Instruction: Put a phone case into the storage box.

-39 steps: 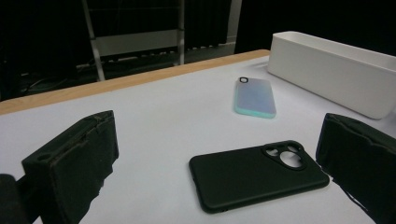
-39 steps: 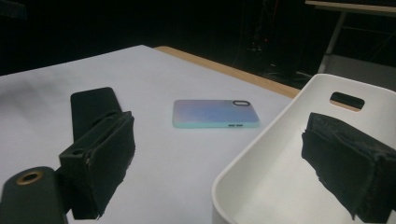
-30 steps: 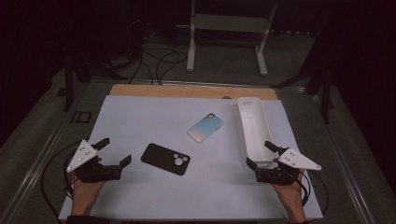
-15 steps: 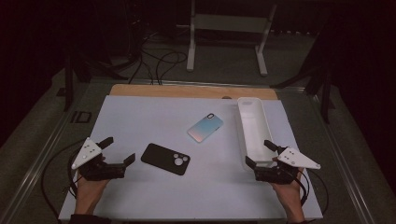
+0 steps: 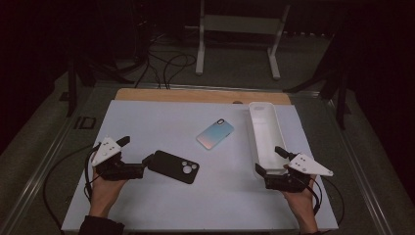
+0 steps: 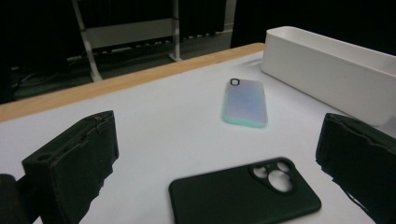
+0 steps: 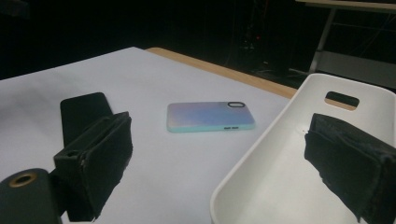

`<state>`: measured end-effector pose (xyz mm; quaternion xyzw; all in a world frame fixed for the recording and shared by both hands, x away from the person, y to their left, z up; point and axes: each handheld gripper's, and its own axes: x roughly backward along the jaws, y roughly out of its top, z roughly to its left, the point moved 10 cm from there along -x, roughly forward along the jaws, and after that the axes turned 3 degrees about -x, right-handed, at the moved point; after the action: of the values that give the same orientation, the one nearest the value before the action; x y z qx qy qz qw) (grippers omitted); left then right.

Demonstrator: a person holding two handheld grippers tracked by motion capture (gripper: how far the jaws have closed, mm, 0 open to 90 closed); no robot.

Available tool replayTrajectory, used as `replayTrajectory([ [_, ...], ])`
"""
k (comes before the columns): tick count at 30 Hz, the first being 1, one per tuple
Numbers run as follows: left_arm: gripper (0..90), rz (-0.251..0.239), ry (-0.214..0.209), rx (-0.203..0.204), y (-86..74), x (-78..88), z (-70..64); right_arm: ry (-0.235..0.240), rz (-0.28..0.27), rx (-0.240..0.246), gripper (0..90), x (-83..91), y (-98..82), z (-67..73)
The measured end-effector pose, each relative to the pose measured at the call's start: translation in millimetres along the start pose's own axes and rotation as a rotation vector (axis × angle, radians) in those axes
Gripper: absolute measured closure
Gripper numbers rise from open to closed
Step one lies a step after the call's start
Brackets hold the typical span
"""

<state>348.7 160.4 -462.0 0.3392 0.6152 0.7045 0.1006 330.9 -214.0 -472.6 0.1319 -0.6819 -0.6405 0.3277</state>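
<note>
Both jaws of the left gripper [image 5: 138,164] gape wide, empty, the black phone case [image 5: 173,166] just ahead.

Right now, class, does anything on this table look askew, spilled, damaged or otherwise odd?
Nothing stands out. The black phone case and the pastel phone case lie flat, backs up, each at an angle. The white tray is upright and looks empty. Both grippers, left and right, are open.
</note>
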Motion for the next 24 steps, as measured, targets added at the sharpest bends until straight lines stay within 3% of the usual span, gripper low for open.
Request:
replayTrajectory([
  [14, 0.0, 0.002, -0.028, -0.024, 16.7, -29.1, -12.2, -0.004, 0.008, 0.009, 7.6, -1.6, -0.4, 1.4],
  [24, 0.0, 0.044, -0.058, -0.049, 23.7, -51.4, -24.5, -0.001, 0.008, 0.011, 7.6, -3.2, -0.4, 2.0],
])
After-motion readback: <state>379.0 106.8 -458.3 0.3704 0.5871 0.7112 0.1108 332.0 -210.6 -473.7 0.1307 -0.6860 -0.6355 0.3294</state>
